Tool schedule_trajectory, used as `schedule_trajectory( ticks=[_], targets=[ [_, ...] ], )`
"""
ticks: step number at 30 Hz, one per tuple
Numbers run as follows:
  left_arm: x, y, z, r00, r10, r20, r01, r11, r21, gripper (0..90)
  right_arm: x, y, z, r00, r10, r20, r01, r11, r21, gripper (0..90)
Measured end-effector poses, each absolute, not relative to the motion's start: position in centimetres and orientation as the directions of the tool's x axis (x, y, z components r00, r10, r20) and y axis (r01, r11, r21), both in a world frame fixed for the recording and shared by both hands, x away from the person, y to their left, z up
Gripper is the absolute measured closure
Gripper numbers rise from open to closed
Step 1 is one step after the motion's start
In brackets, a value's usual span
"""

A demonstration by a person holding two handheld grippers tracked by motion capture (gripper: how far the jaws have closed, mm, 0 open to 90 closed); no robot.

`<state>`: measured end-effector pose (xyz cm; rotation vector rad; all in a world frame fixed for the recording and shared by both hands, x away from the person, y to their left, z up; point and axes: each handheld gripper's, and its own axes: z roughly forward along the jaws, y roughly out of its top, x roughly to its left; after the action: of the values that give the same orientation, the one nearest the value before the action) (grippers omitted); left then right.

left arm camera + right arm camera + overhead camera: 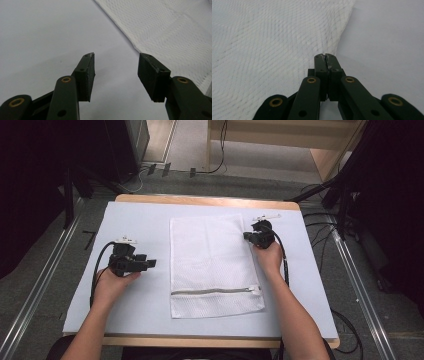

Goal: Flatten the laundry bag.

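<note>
We see a white mesh laundry bag (212,265) lying flat in the middle of the pale grey table cover (135,310), its grey zipper (215,291) running across the end nearest the person; the right gripper (248,236) sits at the bag's far right edge, and in the right gripper view (326,60) its jaws are pressed together on the mesh (274,50), which rises in a slight fold at the tips; the left gripper (151,263) rests on the cover just beside the bag's left edge, and in the left gripper view (116,67) its jaws stand apart with only bare cover between them, the bag's hem (175,37) lying just past the right-hand jaw.
</note>
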<state>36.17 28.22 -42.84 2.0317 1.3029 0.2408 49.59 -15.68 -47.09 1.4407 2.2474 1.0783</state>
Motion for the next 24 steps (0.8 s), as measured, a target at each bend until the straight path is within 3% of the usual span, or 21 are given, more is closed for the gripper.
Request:
schedule_trajectory(
  ticks=[7,14,24],
  targets=[
    [36.6,27.3,-42.8,0.500,0.840,-0.208,0.723,-0.273,0.635,48.3,49.3,-16.5,-47.3,-0.448,0.883,0.137,0.678,0.237,0.696,90.0],
    [37.3,25.9,-42.8,0.530,0.823,-0.205,0.712,-0.301,0.634,48.6,48.4,-16.9,-46.8,-0.448,0.880,0.161,0.672,0.213,0.709,80.4],
    [37.9,23.3,-43.6,0.576,0.794,-0.192,0.700,-0.359,0.617,49.3,45.6,-17.4,-45.5,-0.484,0.859,0.169,0.639,0.216,0.738,76.9]
  ],
)
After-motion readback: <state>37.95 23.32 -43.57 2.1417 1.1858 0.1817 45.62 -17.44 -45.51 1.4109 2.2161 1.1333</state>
